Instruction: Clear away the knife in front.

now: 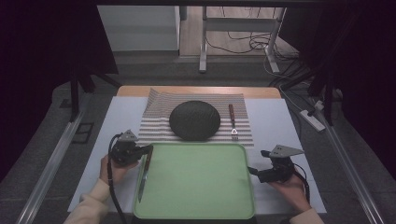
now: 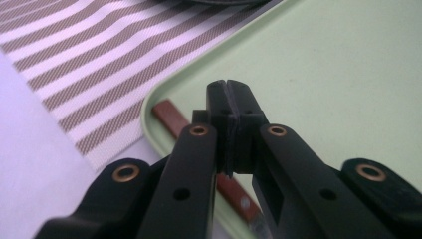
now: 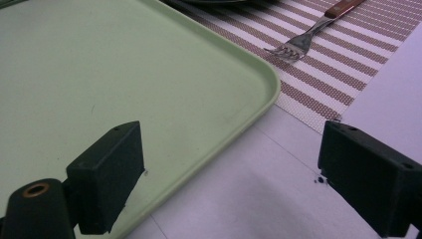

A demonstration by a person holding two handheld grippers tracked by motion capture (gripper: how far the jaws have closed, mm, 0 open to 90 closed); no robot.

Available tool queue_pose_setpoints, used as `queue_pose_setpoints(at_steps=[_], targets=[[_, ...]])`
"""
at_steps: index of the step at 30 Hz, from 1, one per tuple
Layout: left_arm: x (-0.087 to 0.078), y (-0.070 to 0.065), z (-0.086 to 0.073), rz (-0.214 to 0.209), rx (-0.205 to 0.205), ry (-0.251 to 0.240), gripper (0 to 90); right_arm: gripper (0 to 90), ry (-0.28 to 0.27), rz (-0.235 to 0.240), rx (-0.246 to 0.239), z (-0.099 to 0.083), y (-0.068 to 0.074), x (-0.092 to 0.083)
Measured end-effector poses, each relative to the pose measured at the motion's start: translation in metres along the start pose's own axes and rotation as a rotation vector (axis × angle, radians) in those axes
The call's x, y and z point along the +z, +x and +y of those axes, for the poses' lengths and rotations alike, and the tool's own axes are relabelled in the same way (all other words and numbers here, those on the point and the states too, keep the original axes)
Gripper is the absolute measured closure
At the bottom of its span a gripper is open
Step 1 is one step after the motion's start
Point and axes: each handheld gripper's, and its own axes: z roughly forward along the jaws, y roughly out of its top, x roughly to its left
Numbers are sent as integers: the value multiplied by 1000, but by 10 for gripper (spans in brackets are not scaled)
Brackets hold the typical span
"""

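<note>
A brown-handled knife (image 1: pixel 143 176) lies along the left rim of the green tray (image 1: pixel 196 186), blade toward me. My left gripper (image 1: pixel 150 149) hovers over the knife's handle end with its jaws shut. In the left gripper view the pads (image 2: pixel 219 107) press flat together with nothing between them, and the knife handle (image 2: pixel 166 113) passes underneath on the tray's rim (image 2: pixel 149 122). My right gripper (image 1: pixel 257 162) rests open beside the tray's right edge. In the right gripper view, that gripper (image 3: pixel 229 174) spans the tray's corner (image 3: pixel 259 99) with nothing held.
A dark round bowl-like dome (image 1: pixel 194 120) sits on a striped placemat (image 1: pixel 156 122) behind the tray. A fork (image 1: pixel 232 122) lies on the mat to its right, tines toward me. A white sheet (image 1: pixel 280 126) covers the table. Cables and table legs stand beyond.
</note>
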Motion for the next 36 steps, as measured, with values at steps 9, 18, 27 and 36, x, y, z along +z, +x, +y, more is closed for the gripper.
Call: queue_pose_setpoints(at_steps=[9, 18, 27, 36], targets=[[-20, -3, -27, 38, -69, -41, 486, 106, 3, 3, 0, 0, -1, 0], [-45, -4, -56, 95, -124, -73, 328, 106, -8, -9, 0, -1, -2, 0], [-46, -4, -58, 94, -122, -75, 309, 111, -46, -32, -8, 0, -2, -4], [-42, -5, -58, 93, -110, -45, 296, 113, -54, -34, -15, 0, -1, -5]])
